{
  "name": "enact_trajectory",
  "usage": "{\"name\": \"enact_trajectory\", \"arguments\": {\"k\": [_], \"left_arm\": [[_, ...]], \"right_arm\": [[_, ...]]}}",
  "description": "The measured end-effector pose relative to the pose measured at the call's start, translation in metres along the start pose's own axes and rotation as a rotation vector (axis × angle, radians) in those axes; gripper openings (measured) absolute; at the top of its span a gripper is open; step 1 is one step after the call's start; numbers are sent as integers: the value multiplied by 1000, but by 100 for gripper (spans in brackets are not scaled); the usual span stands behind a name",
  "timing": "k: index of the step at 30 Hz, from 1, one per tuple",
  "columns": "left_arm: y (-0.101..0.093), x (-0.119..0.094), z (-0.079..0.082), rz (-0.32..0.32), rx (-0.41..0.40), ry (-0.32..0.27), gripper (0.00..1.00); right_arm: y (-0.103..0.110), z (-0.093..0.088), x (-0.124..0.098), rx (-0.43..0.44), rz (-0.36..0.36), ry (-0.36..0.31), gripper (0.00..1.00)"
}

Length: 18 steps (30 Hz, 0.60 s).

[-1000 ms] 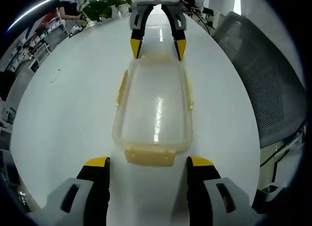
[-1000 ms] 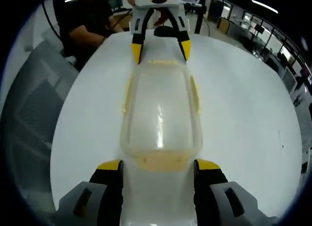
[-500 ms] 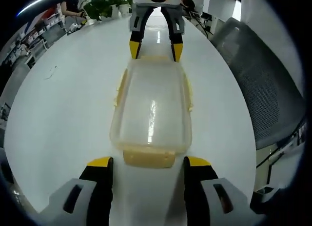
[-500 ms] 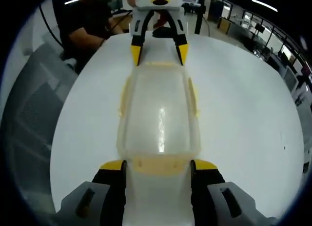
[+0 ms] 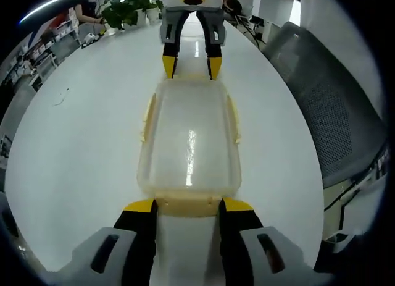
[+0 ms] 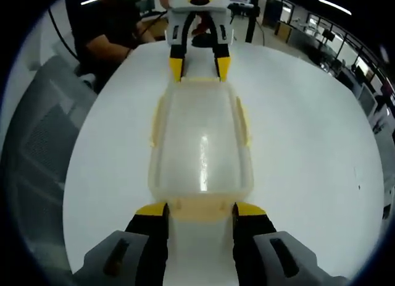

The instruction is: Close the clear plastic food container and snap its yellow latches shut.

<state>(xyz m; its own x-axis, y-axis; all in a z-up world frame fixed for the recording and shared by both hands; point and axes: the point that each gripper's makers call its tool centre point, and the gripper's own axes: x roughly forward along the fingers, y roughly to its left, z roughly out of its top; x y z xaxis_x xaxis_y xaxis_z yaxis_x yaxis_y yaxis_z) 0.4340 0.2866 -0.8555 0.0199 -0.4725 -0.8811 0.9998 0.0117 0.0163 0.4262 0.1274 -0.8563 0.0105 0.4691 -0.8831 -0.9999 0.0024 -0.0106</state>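
The clear plastic container (image 5: 188,138) (image 6: 200,138) lies lengthwise on the white round table (image 5: 80,144) with its lid on. Yellow side latches (image 5: 147,116) (image 6: 244,122) stick out along both long sides. In the left gripper view, my left gripper (image 5: 188,207) has its yellow-tipped jaws pressed against the two ends of the near end latch (image 5: 188,199). At the far end, my right gripper (image 5: 191,67) grips the other end latch the same way. The right gripper view mirrors this: my right gripper (image 6: 200,210) holds its near end latch (image 6: 200,206), with the left gripper (image 6: 199,68) opposite.
A grey mesh chair (image 5: 333,113) (image 6: 43,138) stands beside the table. A potted plant (image 5: 126,8) sits at the table's far edge. A person in black (image 6: 111,33) sits behind the table. Bare tabletop lies on both sides of the container.
Both grippers have moved in toward the container's ends, and their jaws have narrowed from wide apart onto the end latches. The container has not moved.
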Motion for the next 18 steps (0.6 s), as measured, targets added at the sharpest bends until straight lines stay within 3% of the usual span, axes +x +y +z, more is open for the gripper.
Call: {"name": "enact_trajectory", "arguments": {"k": [11,18], "left_arm": [[0,-1,0,9,-6,-22,39],[0,-2,2,27,-42,10,38]], "right_arm": [[1,-1,1,0,0,10,40],[-3,-2,-1,-10,-16,13,39]]}}
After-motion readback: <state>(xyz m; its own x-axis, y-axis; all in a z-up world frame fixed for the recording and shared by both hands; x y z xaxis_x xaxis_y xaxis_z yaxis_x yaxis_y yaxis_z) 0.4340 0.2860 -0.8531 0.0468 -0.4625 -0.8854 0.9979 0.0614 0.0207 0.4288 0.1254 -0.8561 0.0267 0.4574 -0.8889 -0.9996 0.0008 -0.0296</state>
